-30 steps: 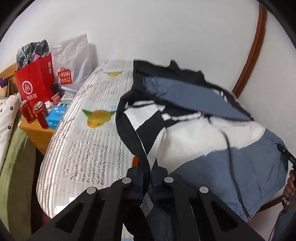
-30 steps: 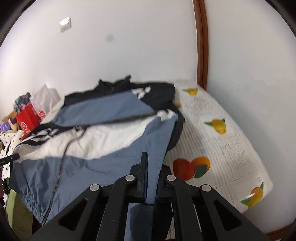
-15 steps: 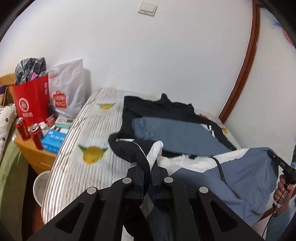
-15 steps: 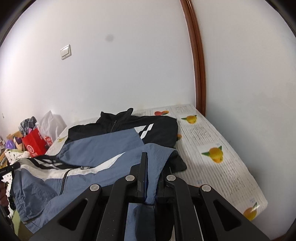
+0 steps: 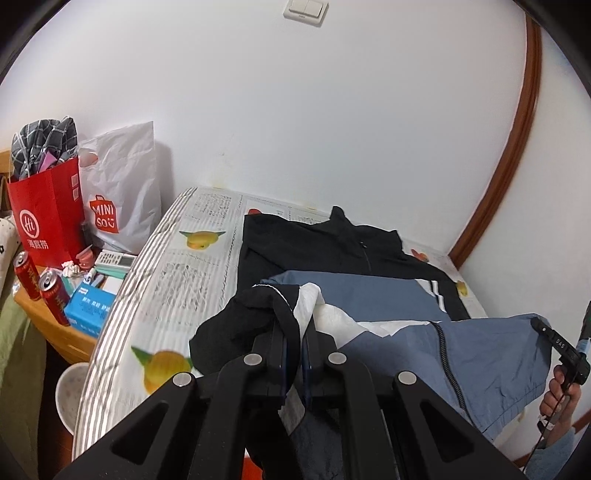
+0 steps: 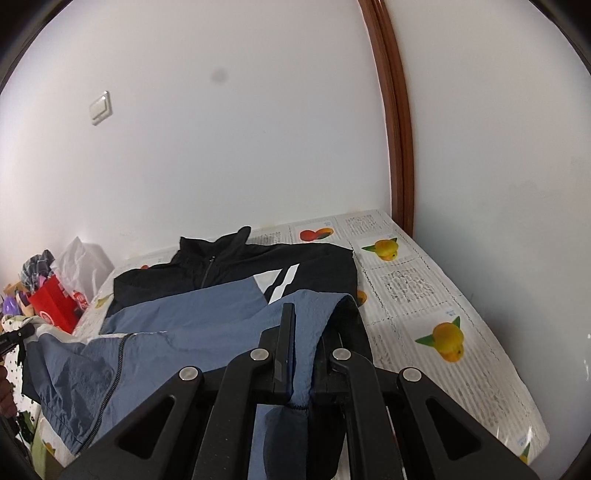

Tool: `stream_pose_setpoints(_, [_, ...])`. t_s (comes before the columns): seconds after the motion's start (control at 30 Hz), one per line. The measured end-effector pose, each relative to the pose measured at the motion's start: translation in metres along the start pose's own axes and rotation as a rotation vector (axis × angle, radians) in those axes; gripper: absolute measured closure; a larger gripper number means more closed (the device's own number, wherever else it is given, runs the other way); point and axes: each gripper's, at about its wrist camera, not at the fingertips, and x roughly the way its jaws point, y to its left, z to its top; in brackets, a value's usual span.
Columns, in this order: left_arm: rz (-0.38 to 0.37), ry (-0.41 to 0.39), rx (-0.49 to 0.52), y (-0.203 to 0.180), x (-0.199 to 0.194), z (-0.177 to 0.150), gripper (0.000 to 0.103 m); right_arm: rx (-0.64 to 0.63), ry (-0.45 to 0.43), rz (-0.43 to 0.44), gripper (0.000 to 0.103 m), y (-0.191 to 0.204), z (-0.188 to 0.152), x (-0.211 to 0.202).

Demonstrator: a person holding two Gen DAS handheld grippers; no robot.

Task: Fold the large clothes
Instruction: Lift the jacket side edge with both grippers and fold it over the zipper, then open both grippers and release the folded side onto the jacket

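Jacket spread across the table, bedside clutter off to nine o'clock

In the left wrist view the jacket [image 5: 369, 295] lies on the table [image 5: 177, 280], its collar toward twelve o'clock by the wall, its near hem raised toward six. The left gripper [image 5: 295, 332] pinches the hem at six o'clock; the right gripper [image 6: 301, 332] pinches the other corner, seen at three o'clock. A side cabinet [image 5: 48, 325] stands at nine o'clock, bearing two cans [image 5: 40, 288], a box [image 5: 90, 306], and two bags [image 5: 74, 206] behind them.

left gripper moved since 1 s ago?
Yes. The left gripper, shut on the jacket's hem, has lifted and drawn back: the light switch, earlier out of frame, now shows, and the bed looks farther off.
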Motion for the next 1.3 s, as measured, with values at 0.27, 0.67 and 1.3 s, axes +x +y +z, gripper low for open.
stream_pose_setpoints(0.27, [0.075,0.046,0.035,-0.005,0.048,0.015,0.096,-0.039,0.042,-0.037,0.098,0.004,0.007,0.051])
stream_pose_setpoints(0.67, [0.2,0.137,0.052,-0.003,0.122,0.02,0.093,-0.036,0.131,-0.071,0.097,-0.001,0.004,0.136])
stream_pose_setpoints(1.3, [0.183,0.221,0.043,-0.002,0.14,0.014,0.047,-0.086,0.278,-0.133,0.067,-0.004,-0.007,0.179])
